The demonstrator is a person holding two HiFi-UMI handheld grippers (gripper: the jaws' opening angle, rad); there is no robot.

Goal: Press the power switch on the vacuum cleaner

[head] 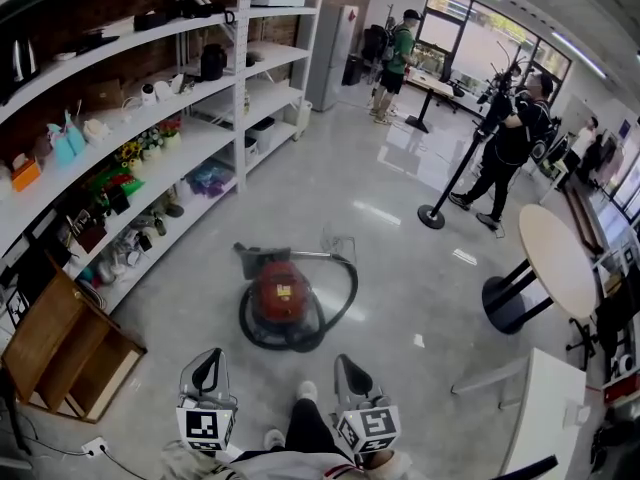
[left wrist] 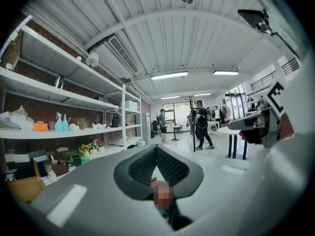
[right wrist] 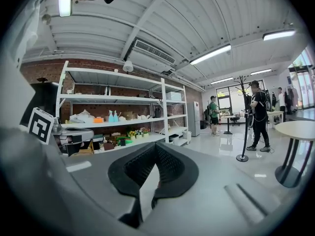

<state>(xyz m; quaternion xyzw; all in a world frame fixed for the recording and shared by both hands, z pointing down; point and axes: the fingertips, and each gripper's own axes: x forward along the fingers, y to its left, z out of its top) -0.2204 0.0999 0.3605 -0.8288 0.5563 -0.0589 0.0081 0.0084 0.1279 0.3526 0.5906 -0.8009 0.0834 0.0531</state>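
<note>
Both tools are clenched on nothing, the left tool [head: 208, 368] and the right tool [head: 352, 373] well short of the red canister vacuum cleaner [head: 280, 293], so pressing its power switch (too small to make out) is all left to do.

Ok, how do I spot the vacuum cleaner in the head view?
Start at the long white shelving unit on the left. On the glossy grey floor beside it sits a squat red canister vacuum cleaner. Only it is ringed by a looping black hose.
</note>
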